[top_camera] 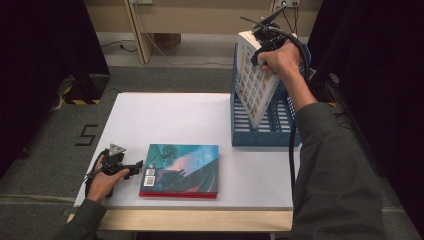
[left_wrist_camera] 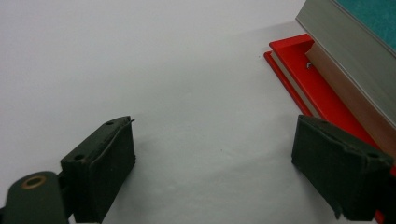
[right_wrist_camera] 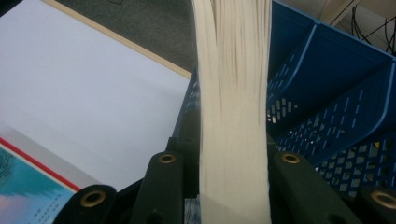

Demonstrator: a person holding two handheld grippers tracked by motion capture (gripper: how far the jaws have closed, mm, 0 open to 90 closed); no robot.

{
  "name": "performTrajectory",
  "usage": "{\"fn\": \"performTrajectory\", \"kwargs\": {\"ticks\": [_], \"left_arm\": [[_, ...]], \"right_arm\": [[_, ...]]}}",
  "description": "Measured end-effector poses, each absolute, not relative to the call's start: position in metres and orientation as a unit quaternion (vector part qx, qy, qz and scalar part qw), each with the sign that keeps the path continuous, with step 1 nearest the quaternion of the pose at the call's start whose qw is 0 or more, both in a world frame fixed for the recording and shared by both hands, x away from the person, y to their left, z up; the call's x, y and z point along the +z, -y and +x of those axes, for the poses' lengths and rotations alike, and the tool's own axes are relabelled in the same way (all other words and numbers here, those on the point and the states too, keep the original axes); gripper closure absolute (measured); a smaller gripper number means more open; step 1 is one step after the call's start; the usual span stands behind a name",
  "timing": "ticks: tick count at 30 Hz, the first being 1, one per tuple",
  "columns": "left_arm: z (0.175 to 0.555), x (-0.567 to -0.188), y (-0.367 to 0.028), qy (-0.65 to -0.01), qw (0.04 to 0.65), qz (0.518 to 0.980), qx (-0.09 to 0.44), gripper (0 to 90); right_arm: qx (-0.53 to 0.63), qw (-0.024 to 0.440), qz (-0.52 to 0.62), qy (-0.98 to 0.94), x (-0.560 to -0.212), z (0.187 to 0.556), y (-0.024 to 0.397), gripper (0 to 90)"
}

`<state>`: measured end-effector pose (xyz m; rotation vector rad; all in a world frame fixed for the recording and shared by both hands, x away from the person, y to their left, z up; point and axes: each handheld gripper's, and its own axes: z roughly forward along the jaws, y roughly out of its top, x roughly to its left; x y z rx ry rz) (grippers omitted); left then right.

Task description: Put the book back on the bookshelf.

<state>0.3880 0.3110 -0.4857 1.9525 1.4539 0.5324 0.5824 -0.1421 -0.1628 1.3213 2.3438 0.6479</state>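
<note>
Clamped between my right jaws is a book [right_wrist_camera: 233, 107], its cream page edge running straight up the middle of the right gripper view with one black jaw pressed to each cover. From above, my right gripper [top_camera: 265, 42] holds it by the top edge, tilted, its patterned cover facing the table and its lower corner already down inside the blue file rack [top_camera: 265, 132] at about two o'clock on the tabletop. I judge the slant is deliberate: it lets the bottom edge find a slot before I stand the book upright.

At six o'clock, close to the near edge, a second book [top_camera: 181, 170] lies flat, teal cover up with a red one beneath. It is probably next for the rack. My left gripper [top_camera: 131, 169] rests on the white table [top_camera: 165, 117] at eight o'clock, just beside that book's spine side. Its jaws stand wide apart with nothing between them, and in the left gripper view the red cover edge [left_wrist_camera: 303, 70] sits just past the right-hand jaw.

Counted: two books, one rack with several slots, two grippers, one table.
</note>
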Motion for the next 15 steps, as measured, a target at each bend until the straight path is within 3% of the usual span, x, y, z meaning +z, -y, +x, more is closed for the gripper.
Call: {"fn": "performTrajectory", "kwargs": {"ticks": [15], "left_arm": [[0.388,-0.486,-0.311,-0.553,0.319,0.743,0.202,12.1]], "right_arm": [[0.250,0.180,0.495,-0.813,-0.192,0.608,0.144,73.7]]}}
